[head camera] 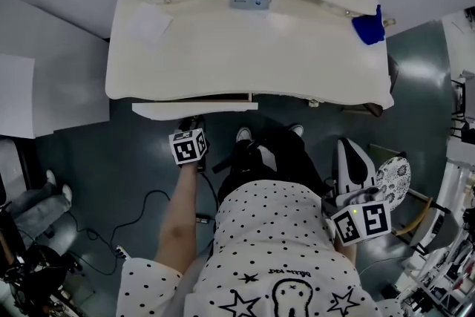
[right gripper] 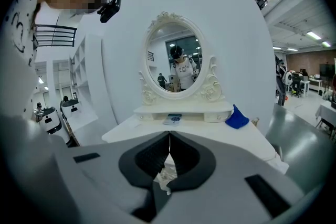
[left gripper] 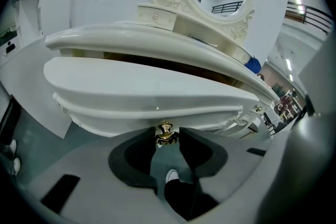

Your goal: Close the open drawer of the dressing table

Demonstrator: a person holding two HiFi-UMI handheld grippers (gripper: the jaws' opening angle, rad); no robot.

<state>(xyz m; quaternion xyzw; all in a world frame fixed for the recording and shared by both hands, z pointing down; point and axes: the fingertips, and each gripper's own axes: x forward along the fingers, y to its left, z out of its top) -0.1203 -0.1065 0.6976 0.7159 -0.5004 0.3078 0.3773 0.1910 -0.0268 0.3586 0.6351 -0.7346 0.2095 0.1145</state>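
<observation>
In the head view, the cream dressing table (head camera: 297, 56) stands on a grey floor (head camera: 126, 159). Its drawer (head camera: 194, 109) is out a little, just ahead of the left gripper (head camera: 193, 124). A blue cloth (head camera: 369, 27) lies far ahead and to the right on the worktop, and a black cable (head camera: 148, 200) trails behind.

In the left gripper view, the jaws stand apart with the drawer's gold knob (left gripper: 165, 132) right at their tips.

In the right gripper view, the right gripper (right gripper: 169, 139) is closed tip to tip, well back from the worktop. The oval mirror (right gripper: 176, 63) is straight ahead. Something white and crumpled (right gripper: 166, 173) shows behind the tips.
</observation>
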